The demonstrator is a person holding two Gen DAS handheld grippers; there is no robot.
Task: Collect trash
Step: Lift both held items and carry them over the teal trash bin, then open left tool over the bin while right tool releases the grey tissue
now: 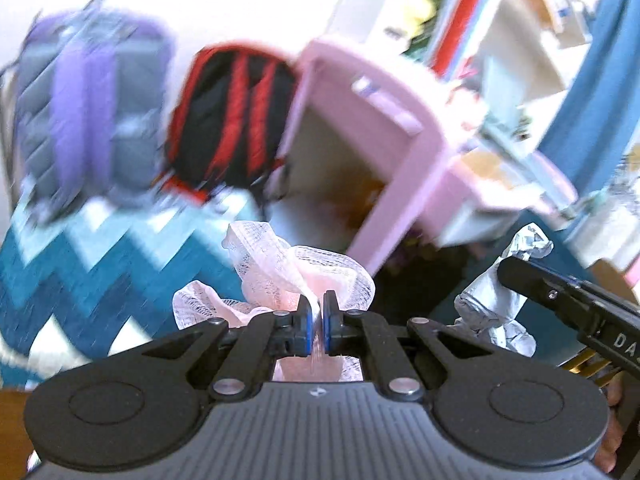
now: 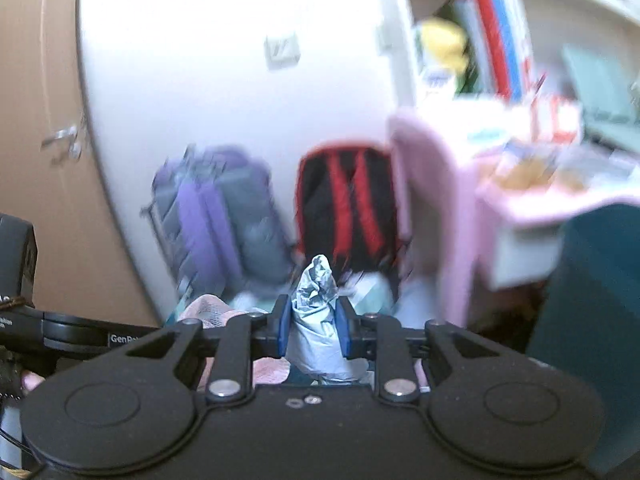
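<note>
Pink-and-white mesh netting (image 1: 280, 276) is pinched between the blue pads of the left hand-held gripper (image 1: 316, 320), whose jaws are all but closed on it; the netting bunches up above and to the left of the pads and trails down behind them. Just right of it, the right hand-held gripper (image 2: 313, 330) clamps a crumpled wad of pale grey-blue paper (image 2: 318, 320), its jaws partly apart around the wad, which rises to a twisted peak above the fingertips. In the left wrist view that same wad (image 1: 500, 312) hangs beside the netting, close but apart. Beyond the netting lies a blue-and-white zigzag rug (image 1: 80, 280). Farther back a pink tabletop (image 2: 520, 196) stands to the right of the netting, its clutter too smeared to identify. Against the white wall beyond, a red-and-black backpack (image 2: 348, 204) and a purple-grey bag (image 2: 216, 216) stand side by side. Everything past the grippers is blurred, and the shelves (image 2: 480, 40) above the pink tabletop show only coloured streaks.
</note>
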